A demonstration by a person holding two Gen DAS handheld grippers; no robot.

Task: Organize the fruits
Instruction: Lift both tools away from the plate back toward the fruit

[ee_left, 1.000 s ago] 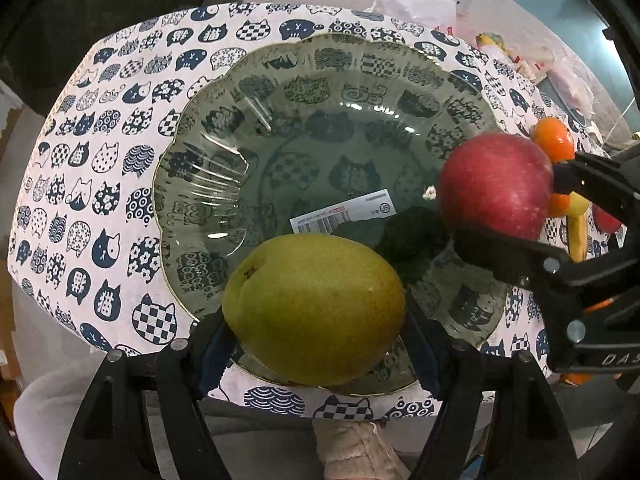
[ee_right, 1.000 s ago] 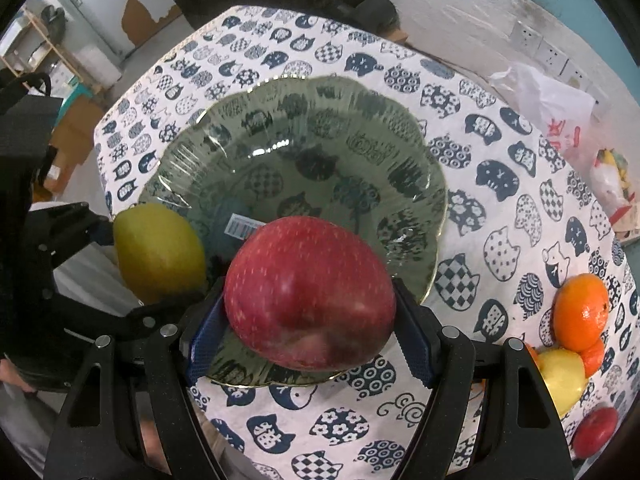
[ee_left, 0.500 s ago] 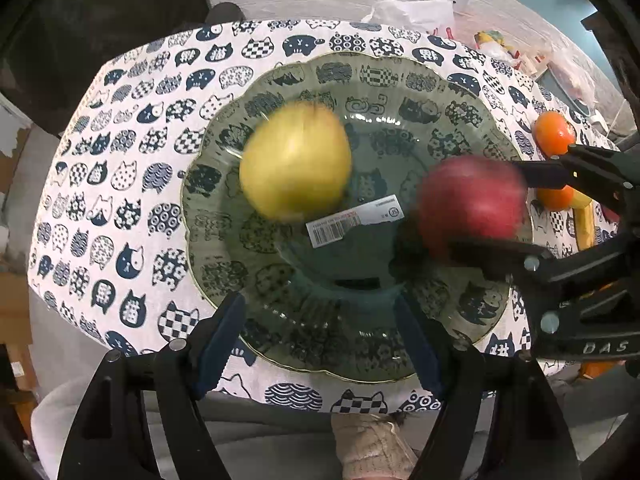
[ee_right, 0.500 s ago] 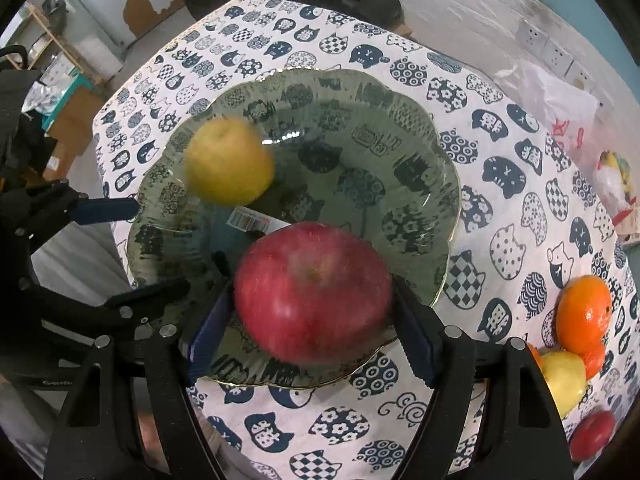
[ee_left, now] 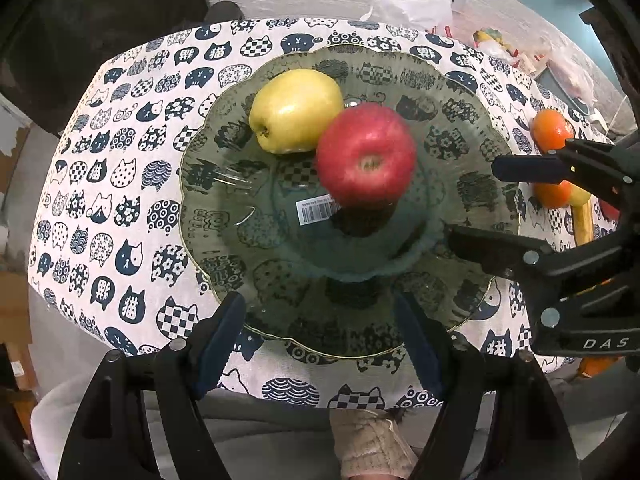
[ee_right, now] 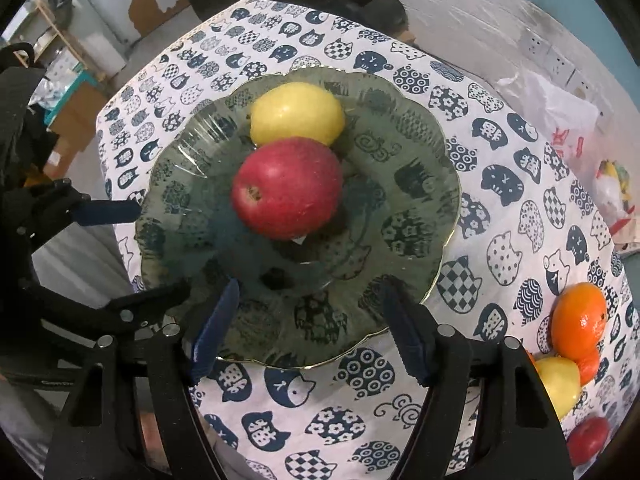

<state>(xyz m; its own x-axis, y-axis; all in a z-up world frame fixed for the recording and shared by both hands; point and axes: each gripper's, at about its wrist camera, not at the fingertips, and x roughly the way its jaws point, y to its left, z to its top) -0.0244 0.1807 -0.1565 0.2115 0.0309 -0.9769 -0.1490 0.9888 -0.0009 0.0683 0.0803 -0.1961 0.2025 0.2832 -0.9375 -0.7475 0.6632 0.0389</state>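
A: Both fruits have left the claws since a second ago: the yellow apple [ee_left: 296, 110] and the red apple [ee_left: 366, 160] now lie on the glass plate [ee_left: 224, 216], touching, upper centre in each view.

B: And the claws?

A: Left claw [ee_left: 320, 344] stands wide with nothing between its blue pads, low in its frame over the plate's near rim. Right claw [ee_right: 306, 330] has just been closing a little, yet it stands apart too, empty, at the plate's near edge.

B: What does only one view give?

A: Left view shows the barcode sticker [ee_left: 318, 210] beside the red apple; in the right view that apple nearly hides it. Right view alone shows a second red fruit [ee_right: 588, 438] at lower right.

B: Pose?

A: Both point steeply down at the surface [ee_right: 520, 216].

B: Count?

A: Two apples on one plate. Off it, right view: two oranges [ee_right: 580, 322], one yellow fruit [ee_right: 558, 382], one red.
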